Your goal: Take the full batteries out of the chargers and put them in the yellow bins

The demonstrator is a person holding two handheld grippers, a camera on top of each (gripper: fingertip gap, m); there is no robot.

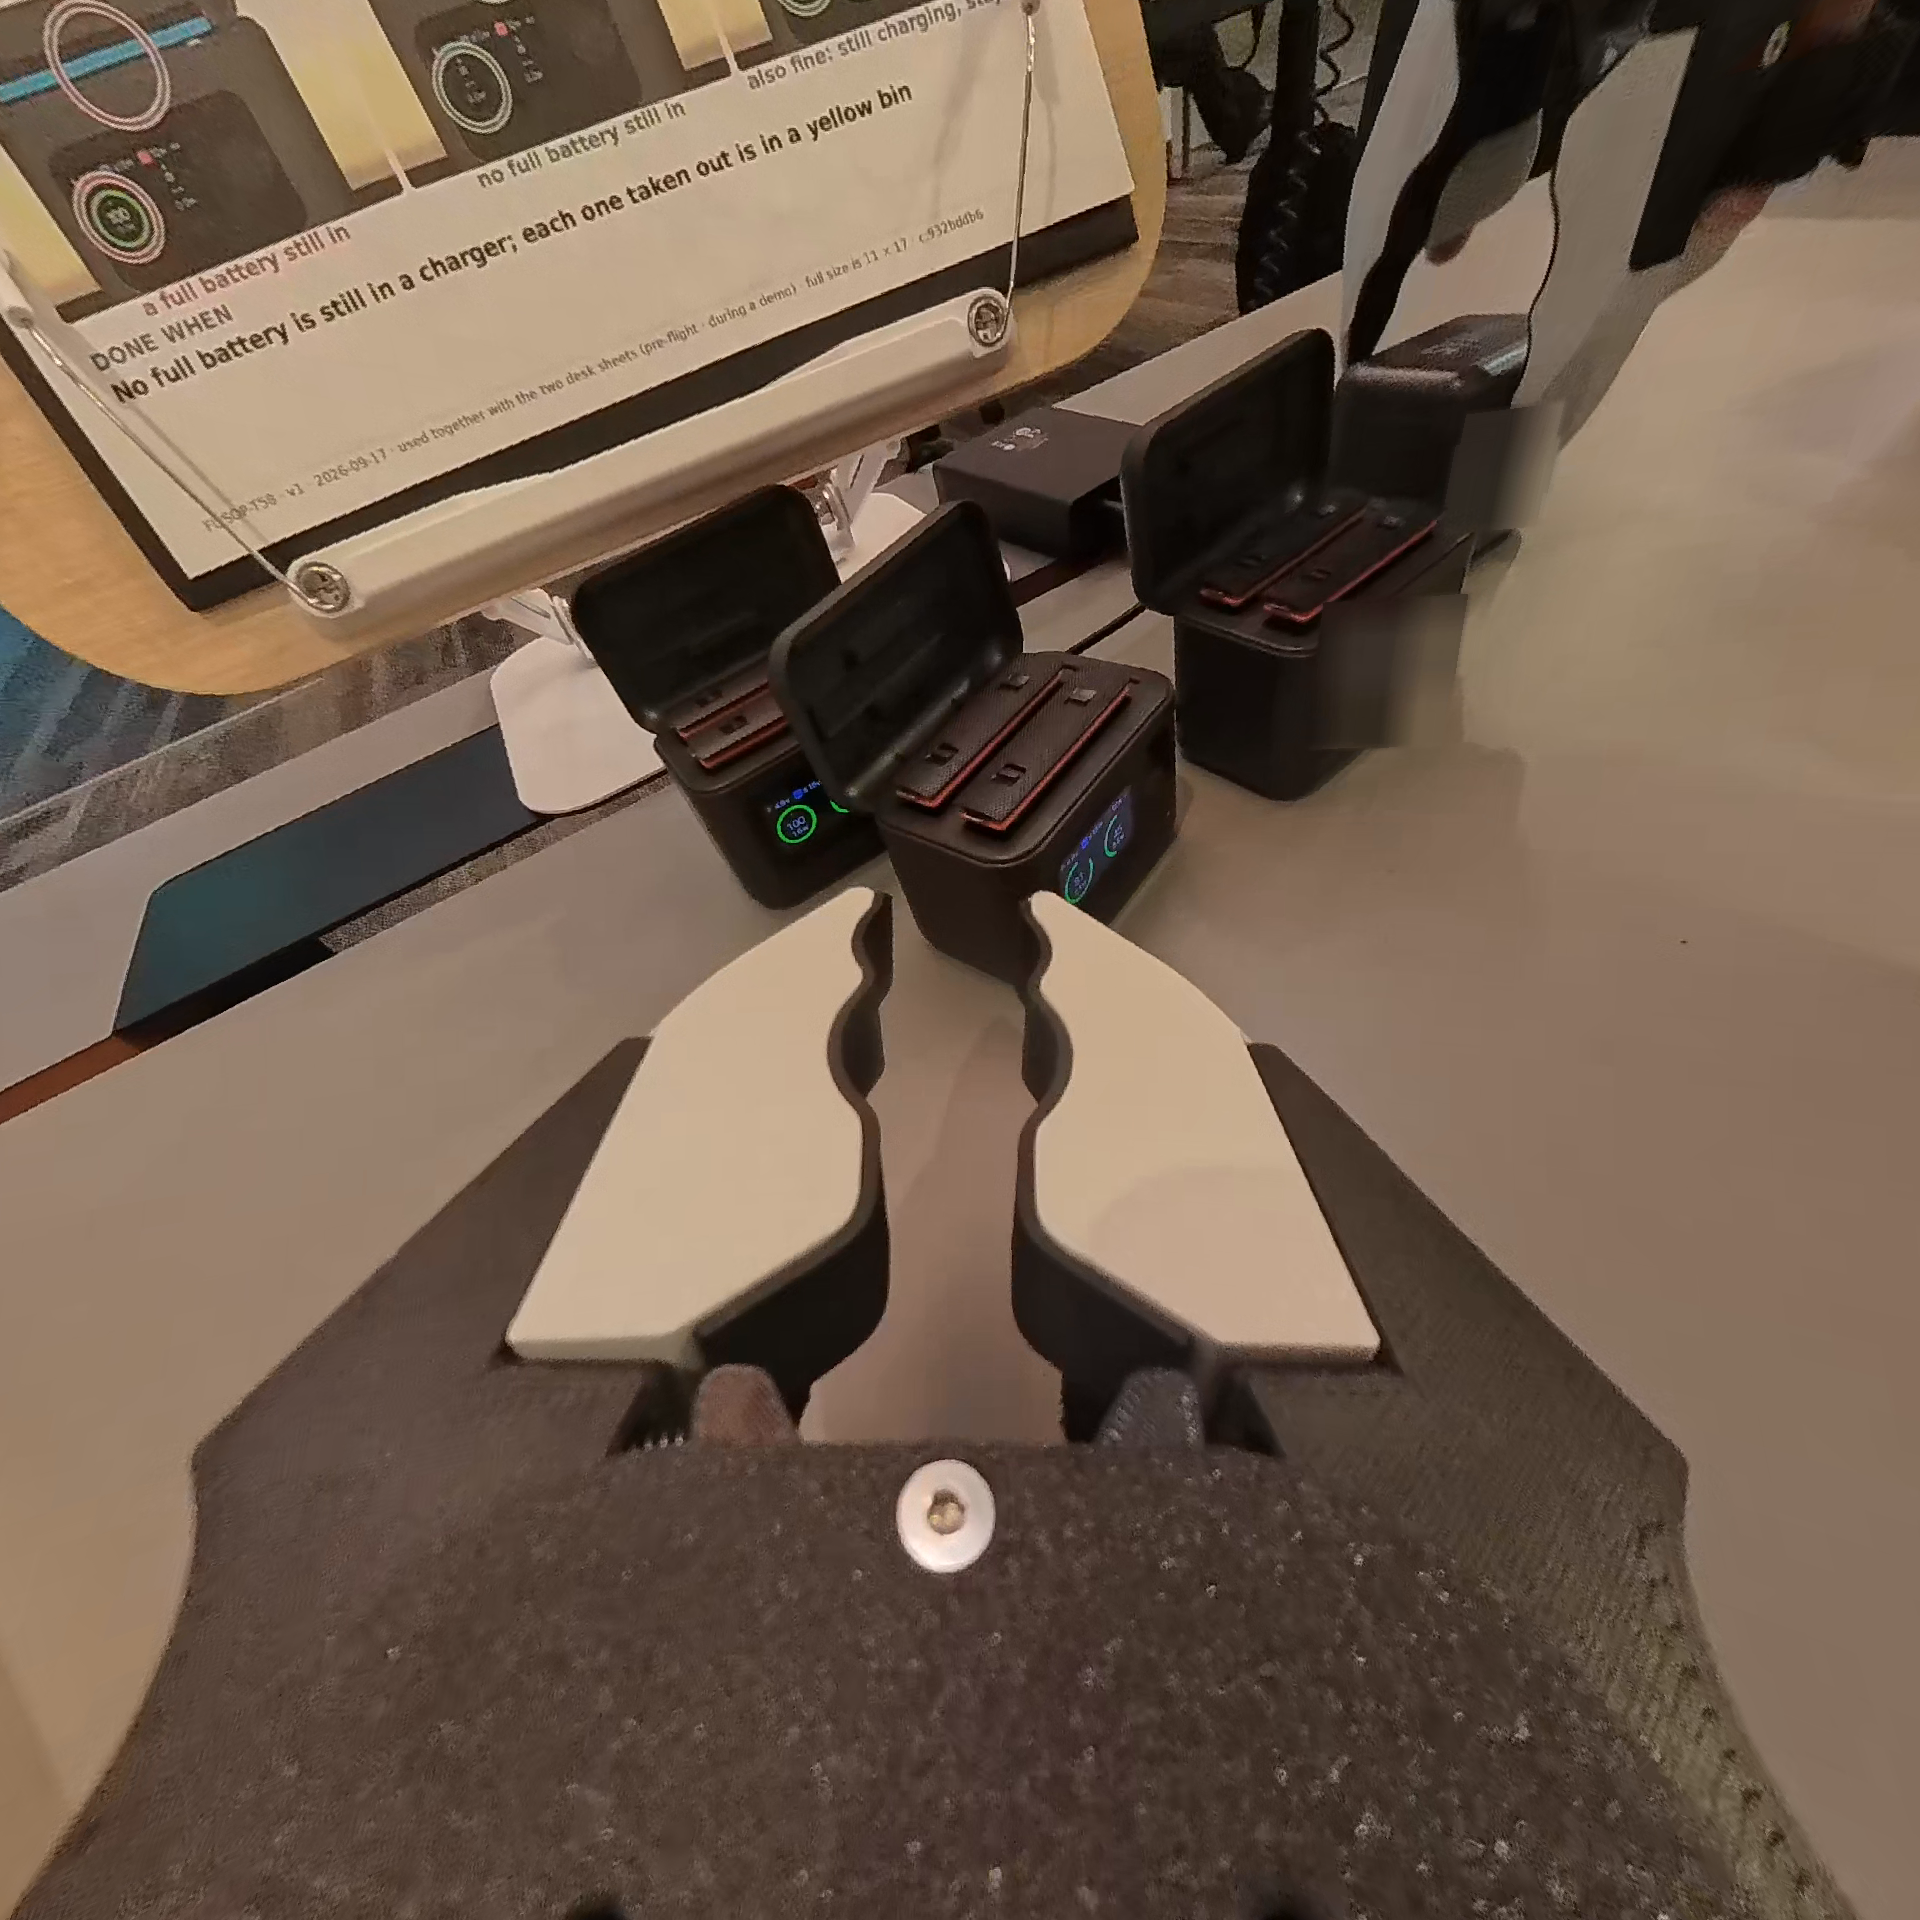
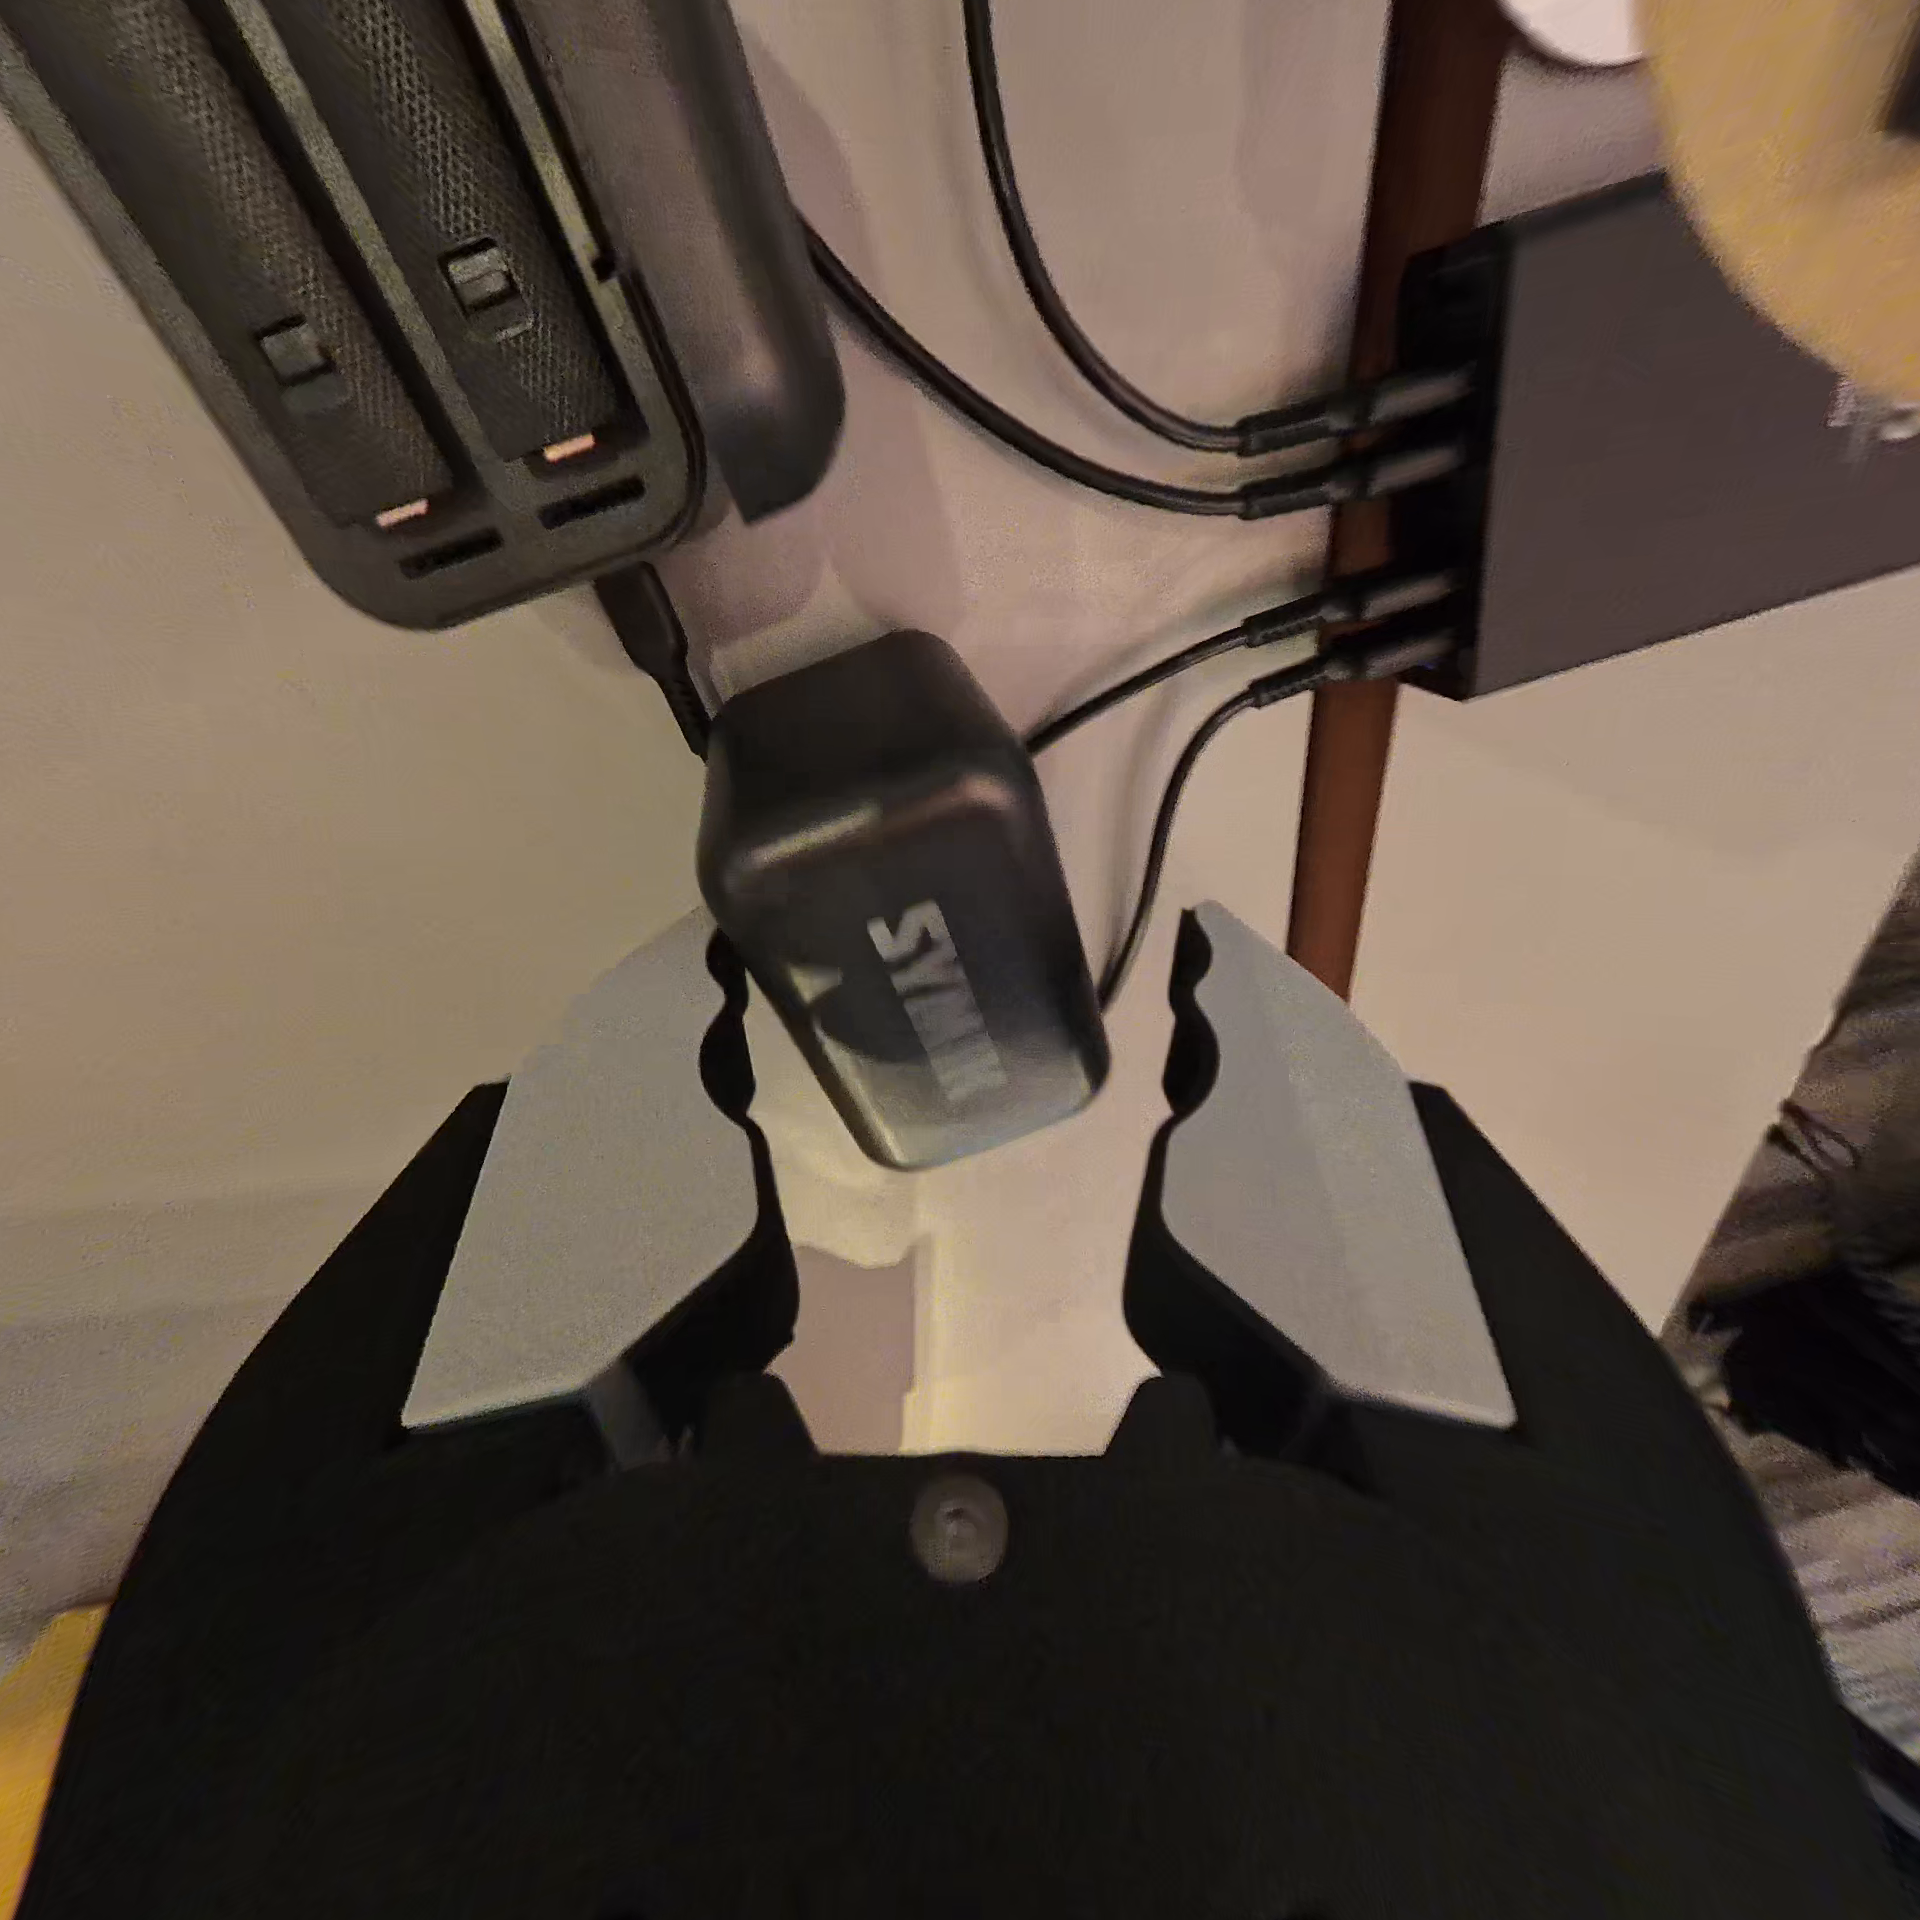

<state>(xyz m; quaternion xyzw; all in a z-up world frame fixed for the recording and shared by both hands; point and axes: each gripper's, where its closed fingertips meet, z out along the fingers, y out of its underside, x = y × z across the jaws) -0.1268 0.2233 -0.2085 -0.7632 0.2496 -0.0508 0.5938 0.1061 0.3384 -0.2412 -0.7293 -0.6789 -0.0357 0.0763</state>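
In the left wrist view three black chargers stand open on the grey table: a left one [image 1: 748,821] with a green ring on its screen, a middle one [image 1: 1023,831] and a right one [image 1: 1262,675]. Each holds two red-edged batteries [image 1: 987,748]. My left gripper [image 1: 956,914] is open and empty, low over the table just in front of the middle charger. In the right wrist view my right gripper [image 2: 956,935] is open, its fingers on either side of a closed black charger [image 2: 904,904]. The left finger is near its edge, the right finger apart. An open charger [image 2: 416,312] with two batteries sits at upper left.
A wooden sign board [image 1: 540,260] on a white stand hangs over the chargers at the left. A black power hub [image 2: 1642,447] with several cables [image 2: 1039,353] lies at the table's back edge. A yellow patch [image 2: 31,1714] shows at bottom left. A dark figure [image 1: 1507,156] stands at back right. There is about 25 centimeters between the tips of the two grippers. The open charger [image 2: 416,312] lies some 9 centimeters from my right tips, 15 centimeters from my left tips.
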